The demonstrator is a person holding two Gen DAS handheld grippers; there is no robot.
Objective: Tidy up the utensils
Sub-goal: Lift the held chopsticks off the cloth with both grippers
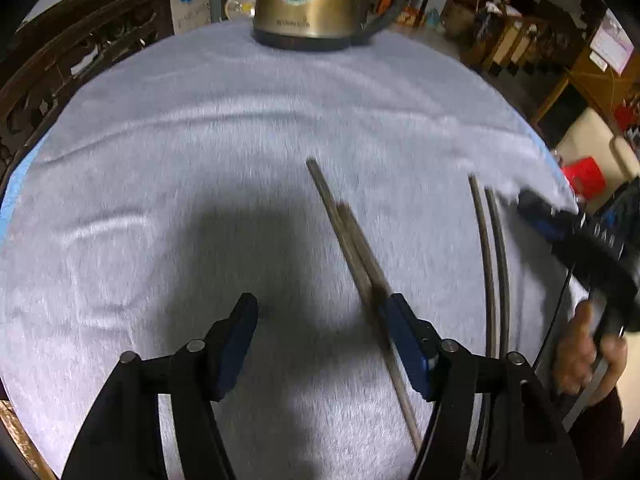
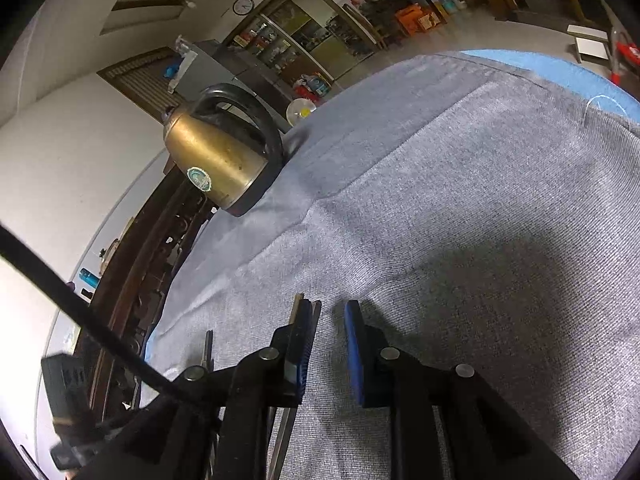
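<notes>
Grey fleece cloth [image 1: 200,160] covers the worktop, the brass-coloured electric kettle [image 1: 312,0] at its far edge. Nearer than the kettle lie two pairs of thin dark metal chopsticks: one pair [image 1: 352,240] diagonal, blurred, apparently touching the left gripper [image 1: 320,344]; the other pair [image 1: 490,264] beside the right gripper [image 2: 326,344]. Both jaws stand released, empty. Judged step: aligning pairs; next calls for closing squarely on one.

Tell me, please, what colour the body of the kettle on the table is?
Brassy gold, with a black base and handle; the kettle shows best in the right wrist view.
</notes>
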